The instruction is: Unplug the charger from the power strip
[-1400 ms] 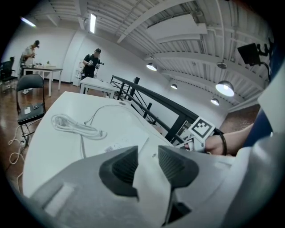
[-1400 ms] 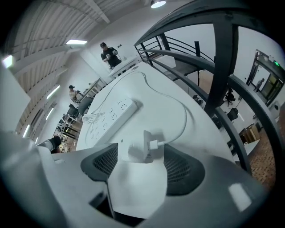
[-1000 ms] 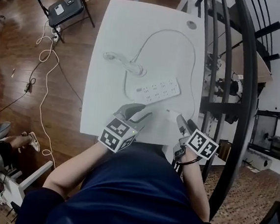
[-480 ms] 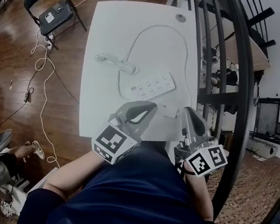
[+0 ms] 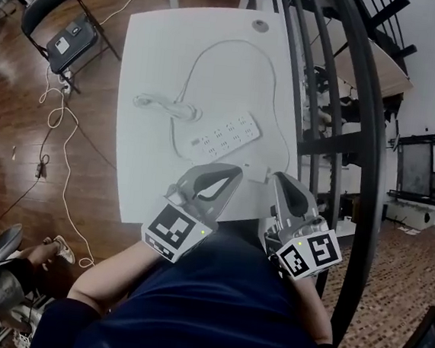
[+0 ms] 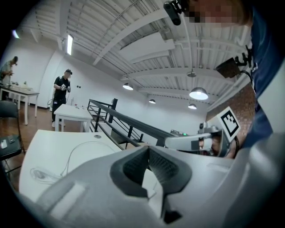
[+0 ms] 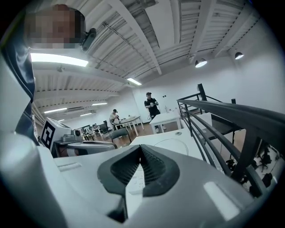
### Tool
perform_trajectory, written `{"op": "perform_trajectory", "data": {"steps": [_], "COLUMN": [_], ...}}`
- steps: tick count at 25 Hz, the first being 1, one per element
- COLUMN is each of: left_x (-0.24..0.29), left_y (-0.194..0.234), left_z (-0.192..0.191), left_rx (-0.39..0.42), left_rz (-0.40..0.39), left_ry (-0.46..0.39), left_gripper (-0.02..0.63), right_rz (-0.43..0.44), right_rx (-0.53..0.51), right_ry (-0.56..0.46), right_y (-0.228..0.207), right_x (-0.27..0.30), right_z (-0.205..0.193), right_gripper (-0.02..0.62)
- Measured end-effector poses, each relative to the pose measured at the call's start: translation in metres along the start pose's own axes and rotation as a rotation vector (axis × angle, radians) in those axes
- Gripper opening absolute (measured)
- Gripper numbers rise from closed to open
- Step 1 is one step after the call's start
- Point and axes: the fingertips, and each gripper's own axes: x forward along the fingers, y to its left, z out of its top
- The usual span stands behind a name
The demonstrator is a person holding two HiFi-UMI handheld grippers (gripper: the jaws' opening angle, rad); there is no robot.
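A white power strip lies slantwise in the middle of the white table; its thick cord is bunched at the left. A small white charger block lies near the table's front, apart from the strip, and its thin cable loops round the far half. My left gripper hovers above the front edge just left of the charger, shut and empty. My right gripper hangs just right of it, also shut and empty. The pads meet in the left gripper view, and the pads meet in the right gripper view.
A black stair railing runs close along the table's right side. A folding chair stands at the far left, with cables trailing over the wood floor. A person stands by another table far off.
Both grippers have risen from the table's front edge toward the head camera and rolled. Their jaws, apart a second ago, have come together with nothing between them.
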Motion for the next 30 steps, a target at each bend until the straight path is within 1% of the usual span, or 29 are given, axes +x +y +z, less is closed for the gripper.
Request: {"op": "perform_trajectory", "data": {"steps": [8,12,22,30], "left_x": [0.005,0.008,0.005,0.006], "left_y": [-0.012,-0.014,-0.010,-0.010], "left_z": [0.005,0.003,0.003,0.001], "left_rx": [0.037,0.045,0.031,0.037], "left_rz": [-0.042,-0.054,-0.046,-0.054], "left_ry": [0.005,0.013,0.019,0.026], "left_gripper": [0.008,0.020,0.020,0.028], "right_rz": [-0.008,-0.013,-0.005,-0.015], "right_rx": [-0.026,-0.032,-0.029,-0.023], "right_ry": [-0.014,-0.018,-0.007,-0.001], "right_y": [0.002,0.001,0.003,0.000], "right_x": [-0.006,-0.007,-0.003,-0.003], "right_z": [0.003,0.004,0.003,0.002], "right_gripper": [0.011,0.011,0.011,0.011]}}
